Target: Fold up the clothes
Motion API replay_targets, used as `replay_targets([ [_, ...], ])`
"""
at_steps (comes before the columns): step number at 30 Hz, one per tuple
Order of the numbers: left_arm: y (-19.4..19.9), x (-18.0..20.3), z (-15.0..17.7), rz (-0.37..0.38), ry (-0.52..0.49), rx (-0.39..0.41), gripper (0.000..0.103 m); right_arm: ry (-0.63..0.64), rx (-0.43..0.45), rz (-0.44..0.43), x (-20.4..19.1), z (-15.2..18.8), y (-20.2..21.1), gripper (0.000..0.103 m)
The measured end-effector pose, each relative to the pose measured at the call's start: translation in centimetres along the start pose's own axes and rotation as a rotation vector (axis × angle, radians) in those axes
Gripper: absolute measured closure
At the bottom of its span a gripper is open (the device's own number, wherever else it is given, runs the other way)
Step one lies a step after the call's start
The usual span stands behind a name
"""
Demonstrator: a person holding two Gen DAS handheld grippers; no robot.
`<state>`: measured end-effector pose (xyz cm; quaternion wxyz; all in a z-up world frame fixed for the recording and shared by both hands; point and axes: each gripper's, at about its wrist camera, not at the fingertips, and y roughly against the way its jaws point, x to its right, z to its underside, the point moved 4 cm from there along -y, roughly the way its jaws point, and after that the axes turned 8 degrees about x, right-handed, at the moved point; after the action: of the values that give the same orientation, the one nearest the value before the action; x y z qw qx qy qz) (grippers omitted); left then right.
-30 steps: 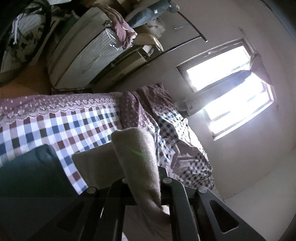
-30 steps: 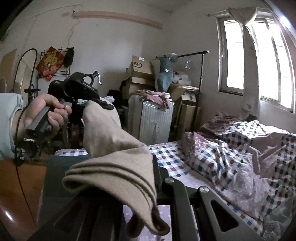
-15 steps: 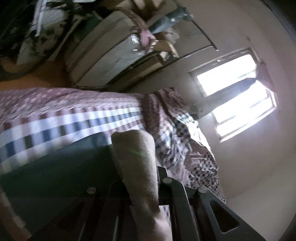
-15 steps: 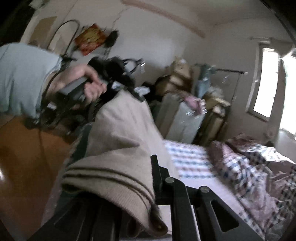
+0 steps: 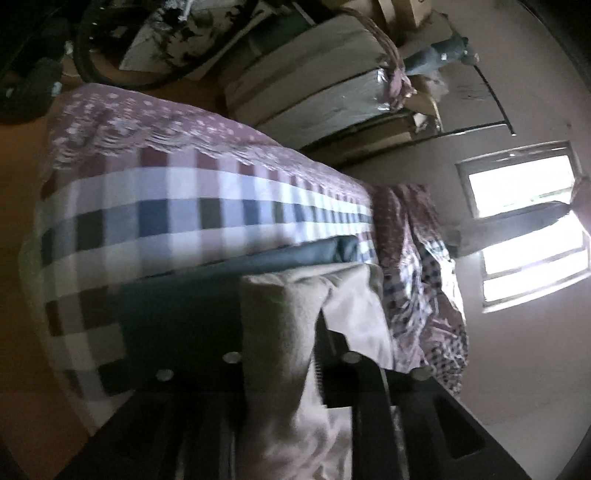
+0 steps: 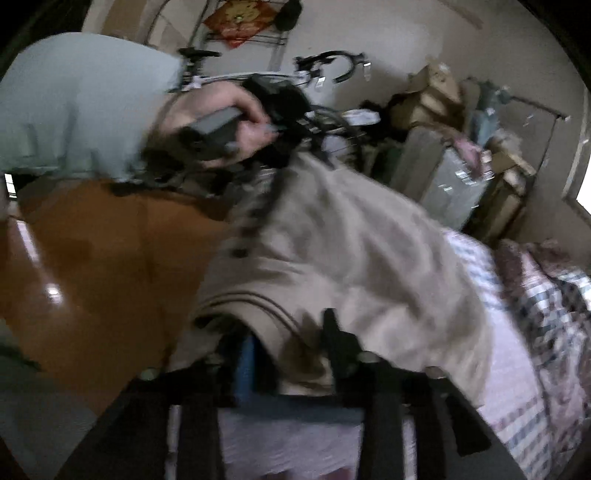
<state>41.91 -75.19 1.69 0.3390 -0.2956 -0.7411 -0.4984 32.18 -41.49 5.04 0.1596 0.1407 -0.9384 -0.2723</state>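
Holding mid-fold | beige garment [image 6: 354, 251] stretched in the air over checked bed [image 5: 177, 206] | left gripper [image 5: 280, 354] pinching one end, right gripper [image 6: 291, 343] pinching hem at 6 o'clock | dark garment [image 5: 184, 317] lies beneath | laying down, creasing remain.

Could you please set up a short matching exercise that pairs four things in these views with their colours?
Things:
1. garment
2. floor
3. sleeve
4. wall ornament

Colours:
A. red
B. beige
C. pale blue-grey
D. orange-brown

Pairs: 1-B, 2-D, 3-C, 4-A. Both the left gripper and the right gripper are closed on the garment.
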Motion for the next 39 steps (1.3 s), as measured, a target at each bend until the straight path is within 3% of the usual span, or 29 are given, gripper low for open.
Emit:
replay_targets([
  [2,1.2,-0.6,-0.7,-0.026,-0.003,0.036,0.052,-0.002,-0.025,-0.054,-1.5,0.4,0.5,0.055],
  [4,2.9,-1.2,-1.8,-0.051,-0.015,0.081,0.048,0.013,-0.04,-0.077,-3.3,0.7,1.6,0.055],
  [6,4.6,-1.3,-2.6,-0.058,-0.031,0.109,0.045,-0.023,-0.024,-0.04,-3.7,1.3,4.2,0.054],
  [9,7.2,-0.5,-2.8,-0.047,-0.083,0.14,0.03,-0.076,0.0,0.015,-4.2,2.2,8.0,0.049],
  [11,8.7,1.3,-2.0,-0.003,-0.14,0.146,0.02,-0.125,0.02,0.061,-4.7,2.9,11.0,0.048],
  [15,9.6,6.0,1.4,0.155,-0.197,0.083,0.018,-0.249,0.09,0.193,-4.5,3.8,18.5,0.045],
  [17,9.6,8.8,3.6,0.229,-0.21,0.042,0.017,-0.312,0.131,0.269,-4.1,4.3,22.5,0.036],
  [20,9.7,14.1,7.6,0.329,-0.243,0.005,0.015,-0.403,0.201,0.393,-3.2,5.2,28.7,0.026],
  [23,10.1,19.5,12.6,0.458,-0.258,-0.054,0.013,-0.497,0.273,0.464,-2.2,6.2,34.0,0.016],
  [26,9.7,24.5,19.0,0.561,-0.262,-0.142,0.013,-0.614,0.387,0.466,-1.8,8.1,39.5,0.012],
  [30,8.8,29.8,27.2,0.576,-0.326,-0.231,0.013,-0.747,0.535,0.481,-1.4,10.7,46.7,0.007],
  [32,8.2,32.3,32.5,0.592,-0.378,-0.283,0.013,-0.776,0.607,0.539,-1.5,12.7,50.0,0.001],
  [36,7.5,36.2,42.0,0.625,-0.484,-0.375,0.013,-0.84,0.681,0.669,-0.9,16.3,54.3,0.0],
  [39,7.1,38.4,49.0,0.652,-0.595,-0.423,0.013,-0.888,0.705,0.828,-0.2,18.8,57.2,0.0],
])
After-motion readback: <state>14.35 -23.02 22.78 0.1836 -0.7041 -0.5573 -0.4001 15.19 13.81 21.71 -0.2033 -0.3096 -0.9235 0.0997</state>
